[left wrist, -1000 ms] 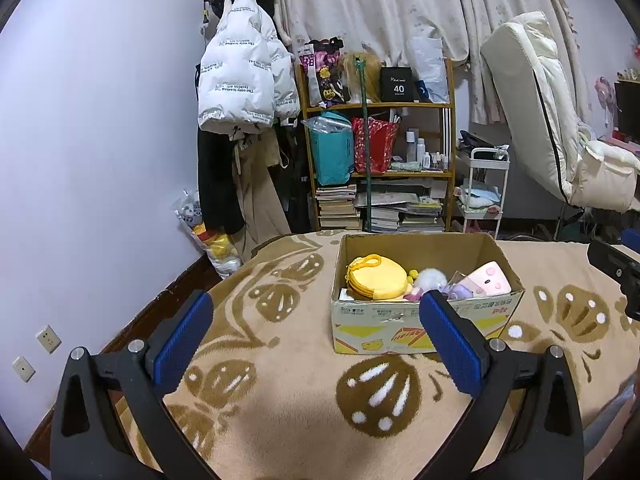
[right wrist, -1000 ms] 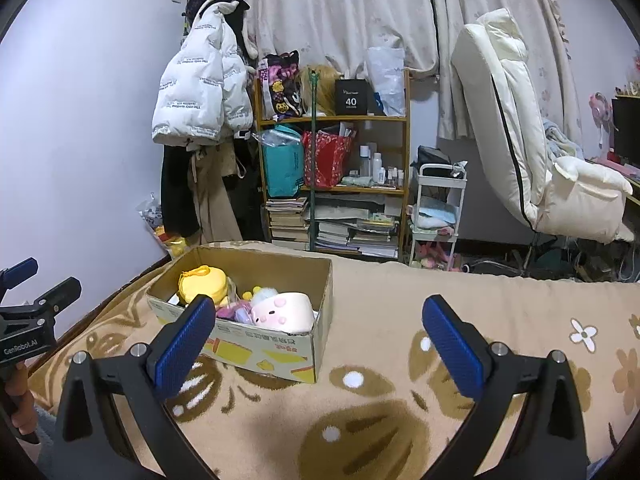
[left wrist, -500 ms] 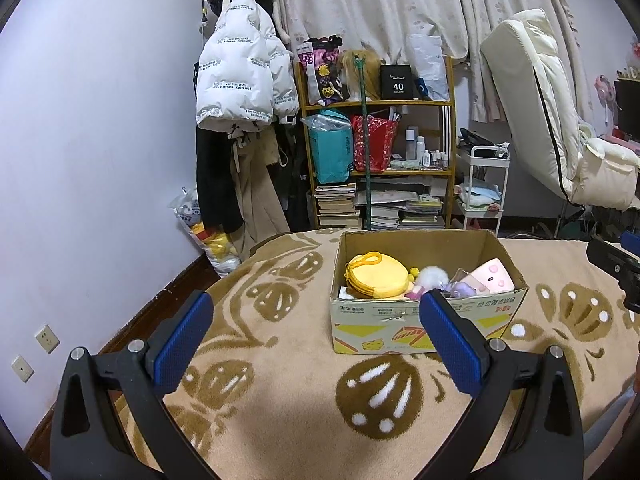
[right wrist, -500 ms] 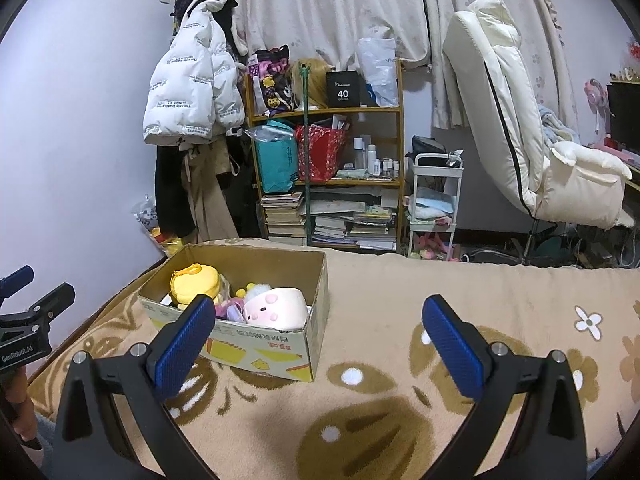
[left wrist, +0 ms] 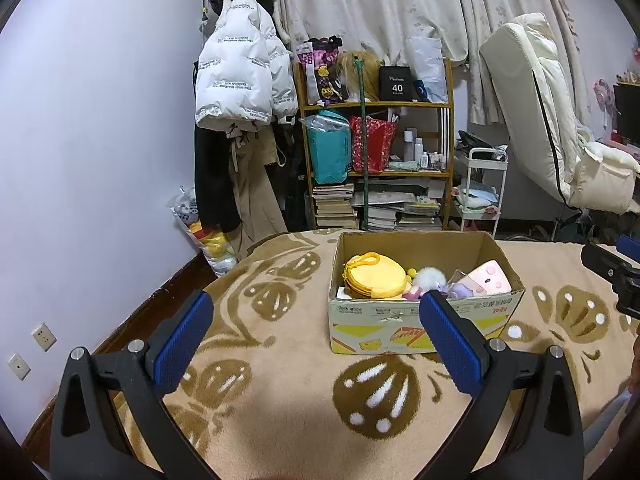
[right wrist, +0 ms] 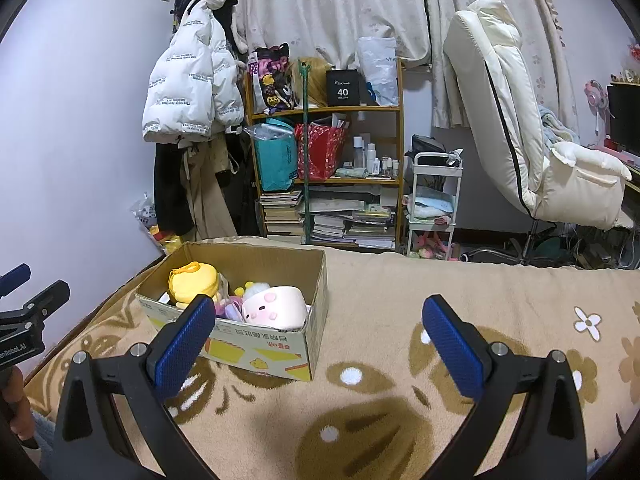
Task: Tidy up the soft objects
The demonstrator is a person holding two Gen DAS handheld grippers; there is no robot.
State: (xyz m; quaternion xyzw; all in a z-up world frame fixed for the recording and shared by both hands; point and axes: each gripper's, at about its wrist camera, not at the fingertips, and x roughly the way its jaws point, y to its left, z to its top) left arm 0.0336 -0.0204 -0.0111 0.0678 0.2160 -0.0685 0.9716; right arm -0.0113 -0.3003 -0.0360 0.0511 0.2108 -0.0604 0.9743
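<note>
A cardboard box (left wrist: 376, 320) stands on the beige patterned blanket (left wrist: 288, 408). It holds a yellow plush pouch (left wrist: 374, 276), a white fluffy toy (left wrist: 429, 277), small purple toys (left wrist: 456, 290) and a pink-and-white plush (left wrist: 490, 279). The box (right wrist: 260, 344) also shows in the right wrist view with the yellow plush (right wrist: 194, 282) and pink plush (right wrist: 276, 306). My left gripper (left wrist: 316, 336) is open and empty, held above the blanket in front of the box. My right gripper (right wrist: 318, 336) is open and empty, to the right of the box.
A wooden shelf (left wrist: 376, 168) with bags, bottles and books stands beyond the bed. A white puffer jacket (left wrist: 244, 84) hangs at the left wall. A white cart (right wrist: 436, 196) and a cream recliner chair (right wrist: 532, 128) stand at the right.
Both grippers have drifted slightly; the box sits a little lower and nearer in both views. Both grippers stay open and empty.
</note>
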